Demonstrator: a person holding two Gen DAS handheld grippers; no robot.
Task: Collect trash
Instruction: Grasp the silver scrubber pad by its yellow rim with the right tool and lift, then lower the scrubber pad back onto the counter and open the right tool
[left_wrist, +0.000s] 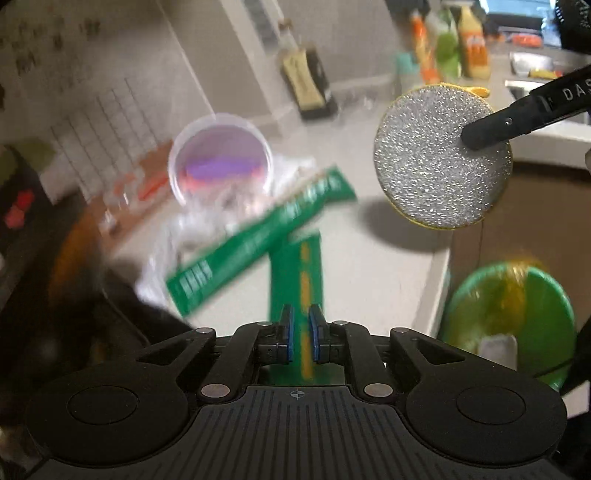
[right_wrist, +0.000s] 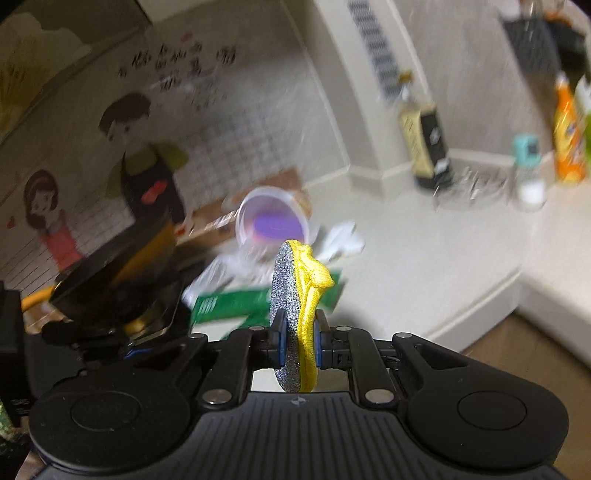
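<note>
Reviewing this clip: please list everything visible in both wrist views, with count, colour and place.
Round glittery silver scouring pad with yellow fabric back: one, held in the air between the right jaws.
Long green snack wrappers: two, crossed on the white counter; one lies between the left jaws.
Clear plastic cup with purple inside: one, on its side behind the wrappers.
Crumpled clear plastic film: one heap, under the cup.
Green plastic bin: one, below the counter edge, yellowish contents.
Dark sauce bottle: one, against the back wall.
Orange, green and yellow bottles: several, far right of the counter.
White counter: one.
Left gripper: black, jaws closed on a wrapper.
Right gripper: black, holding the pad.
</note>
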